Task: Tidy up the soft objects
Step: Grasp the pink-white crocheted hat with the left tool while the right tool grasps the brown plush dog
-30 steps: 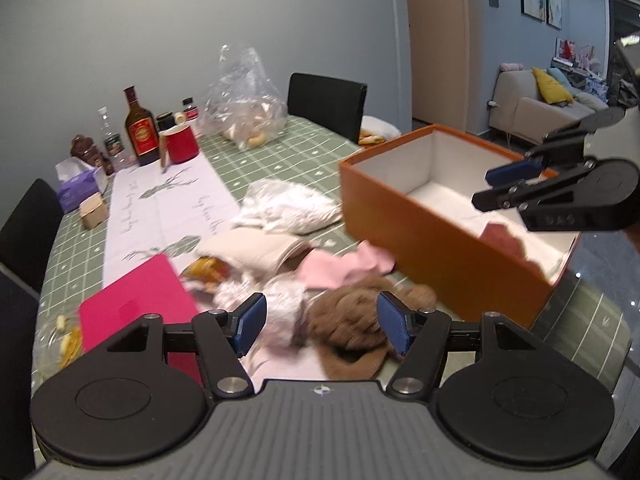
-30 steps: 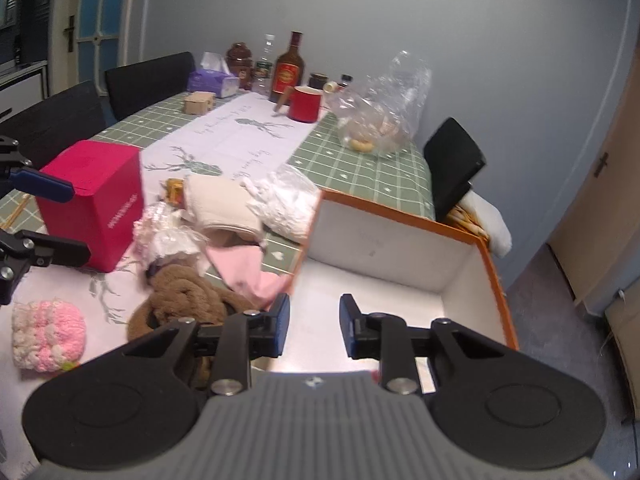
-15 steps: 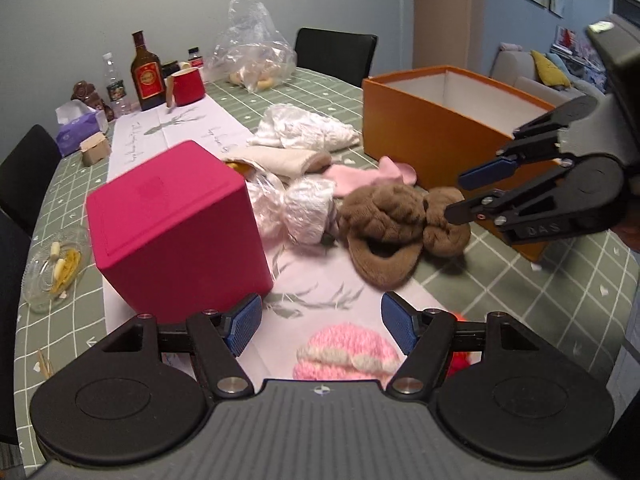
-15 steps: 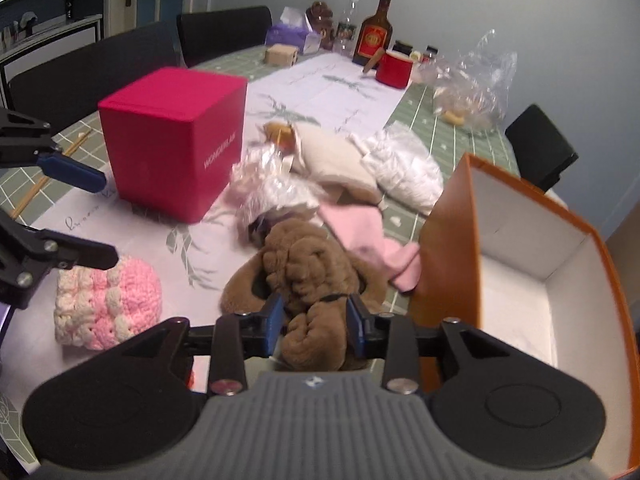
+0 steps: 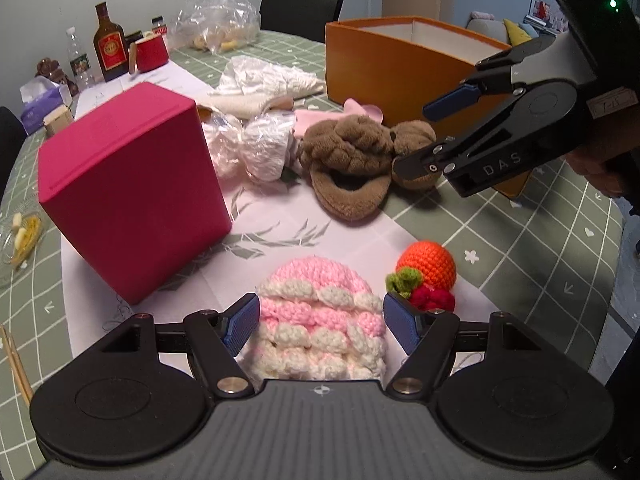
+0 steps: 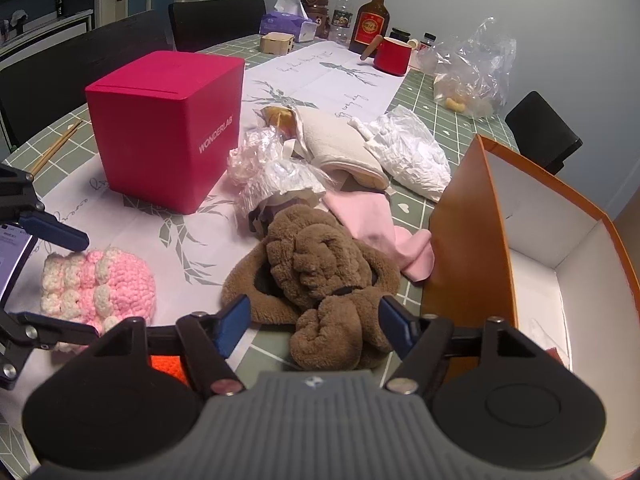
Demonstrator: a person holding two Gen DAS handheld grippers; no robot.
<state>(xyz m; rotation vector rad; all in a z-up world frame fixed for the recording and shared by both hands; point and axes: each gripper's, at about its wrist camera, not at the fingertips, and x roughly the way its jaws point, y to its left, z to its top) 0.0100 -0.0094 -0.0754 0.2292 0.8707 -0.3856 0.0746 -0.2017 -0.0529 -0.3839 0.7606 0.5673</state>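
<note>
A pink-and-white crochet hat (image 5: 320,312) lies on the white runner, between the fingers of my left gripper (image 5: 320,322). Its jaws are opening and the pads stand just off the hat's sides. Brown plush slippers (image 6: 320,264) lie beside the orange box (image 6: 464,240). My right gripper (image 6: 314,326) straddles the near slipper, jaws opening, pads apart from the plush. In the left wrist view the right gripper (image 5: 430,132) hovers at the slippers (image 5: 348,160). An orange crochet fruit (image 5: 428,264) sits right of the hat.
A magenta cube box (image 5: 128,184) stands left of the hat. Pink socks (image 6: 376,216), a cream cloth (image 6: 340,144) and crumpled plastic bags (image 6: 412,156) lie behind the slippers. A bottle (image 6: 370,20), a red mug (image 6: 392,56) and a tissue pack (image 6: 284,24) stand at the far end.
Both grippers came down and back toward the near table edge. The left moved over the pink hat. The right left the orange box, settled over the brown slippers and widened its jaws.
</note>
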